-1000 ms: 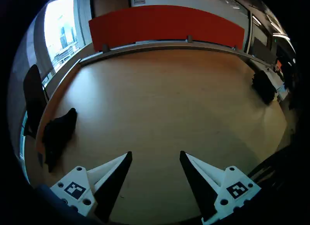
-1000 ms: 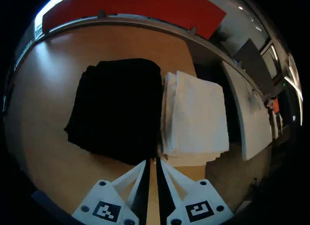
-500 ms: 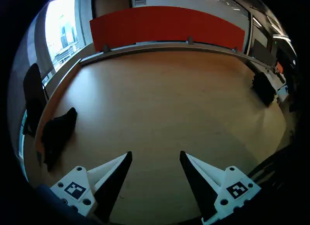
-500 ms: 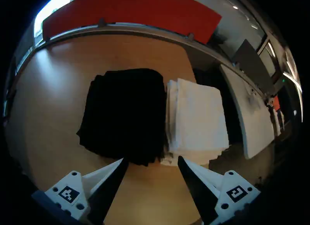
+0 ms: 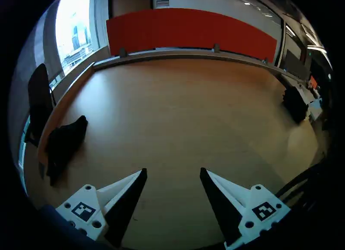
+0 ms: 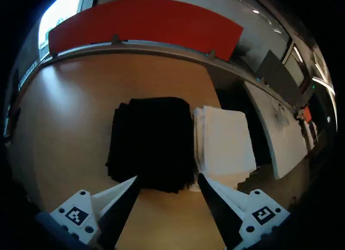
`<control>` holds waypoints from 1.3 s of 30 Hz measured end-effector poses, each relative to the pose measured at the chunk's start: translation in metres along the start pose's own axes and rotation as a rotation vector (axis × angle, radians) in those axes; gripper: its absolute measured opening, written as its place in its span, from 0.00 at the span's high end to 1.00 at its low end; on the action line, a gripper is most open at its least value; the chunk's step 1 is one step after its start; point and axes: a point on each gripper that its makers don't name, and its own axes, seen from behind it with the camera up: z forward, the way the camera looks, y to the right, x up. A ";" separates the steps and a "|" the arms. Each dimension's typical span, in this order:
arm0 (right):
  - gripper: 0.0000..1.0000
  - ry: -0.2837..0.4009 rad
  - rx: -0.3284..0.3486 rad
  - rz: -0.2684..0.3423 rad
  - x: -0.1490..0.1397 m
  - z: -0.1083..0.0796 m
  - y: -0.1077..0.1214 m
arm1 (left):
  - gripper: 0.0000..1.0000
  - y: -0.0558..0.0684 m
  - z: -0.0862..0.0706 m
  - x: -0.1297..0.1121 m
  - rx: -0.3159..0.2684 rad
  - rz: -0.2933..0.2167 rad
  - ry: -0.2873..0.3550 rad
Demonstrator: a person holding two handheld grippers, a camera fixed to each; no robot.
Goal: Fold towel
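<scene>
A folded black towel (image 6: 152,144) lies on the wooden table (image 6: 77,120), with a folded white towel stack (image 6: 226,146) touching its right side. My right gripper (image 6: 169,185) is open just in front of the black towel's near edge, holding nothing. In the left gripper view, my left gripper (image 5: 172,179) is open over bare wooden table (image 5: 181,112). A crumpled black towel (image 5: 64,142) lies at the table's left edge, well to the left of the left gripper. A dark folded pile (image 5: 295,104) sits at the far right edge.
A red divider panel (image 5: 189,32) runs along the table's far edge. A dark chair (image 5: 38,101) stands beyond the left edge by a window. A grey-white desk surface (image 6: 278,138) lies to the right of the white towels, across a dark gap.
My right gripper went from shut to open and drew back from the black and white towels, which now look smaller. The left gripper's view shifted only slightly.
</scene>
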 end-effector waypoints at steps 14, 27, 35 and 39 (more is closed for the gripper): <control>0.01 0.268 -0.034 0.122 0.059 -0.021 -0.018 | 0.09 -0.003 0.000 0.001 -0.001 -0.013 -0.001; 0.02 0.432 -0.046 0.178 0.087 -0.035 -0.026 | 0.09 -0.001 0.004 0.008 -0.006 -0.011 0.004; 0.02 0.524 -0.079 0.210 0.100 -0.043 -0.023 | 0.09 -0.001 0.004 0.009 -0.009 -0.023 0.009; 0.02 0.557 -0.099 0.229 0.104 -0.046 -0.020 | 0.09 0.000 0.005 0.011 -0.008 -0.024 0.010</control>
